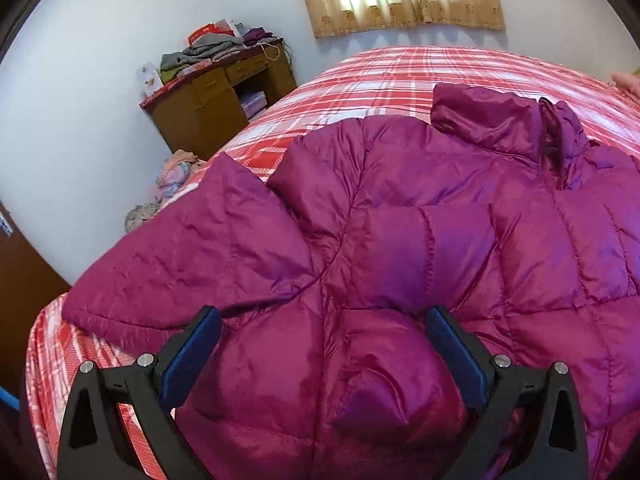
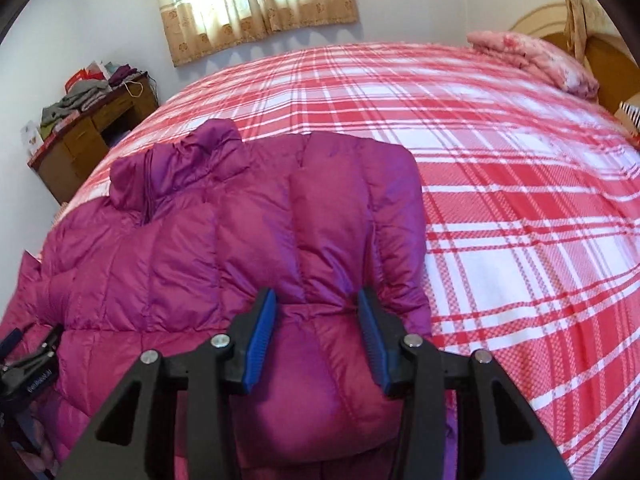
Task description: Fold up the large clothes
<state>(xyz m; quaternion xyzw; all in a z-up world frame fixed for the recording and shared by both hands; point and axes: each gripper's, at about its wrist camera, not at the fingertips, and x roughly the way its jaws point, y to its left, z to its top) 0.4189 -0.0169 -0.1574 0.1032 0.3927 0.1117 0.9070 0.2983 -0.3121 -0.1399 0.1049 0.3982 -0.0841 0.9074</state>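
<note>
Lying flat on red-and-white plaid bedspread [image 2: 500,168]: magenta quilted puffer jacket [image 2: 240,220], long axis running 6 to 12 o'clock, collar pointing toward 12. Left gripper [image 1: 322,322] spread wide above fabric. Right gripper [image 2: 316,306] standing parted, padding bulging between the blue pads, contact unclear. Standing at 10 o'clock: cluttered brown wooden desk [image 1: 212,100]. Hanging at 12: beige floral curtain [image 2: 256,4].

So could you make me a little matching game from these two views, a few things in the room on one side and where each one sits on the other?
Things:
1. purple puffer jacket
2. pink folded bedding
3. pile of clothes
4. beige curtain

Places:
A. on the wooden desk by the wall
B. over the window
C. at the far corner of the bed, by the headboard
D. spread on the plaid bedspread, nearest the grippers

Pairs: 1-D, 2-C, 3-A, 4-B
</note>
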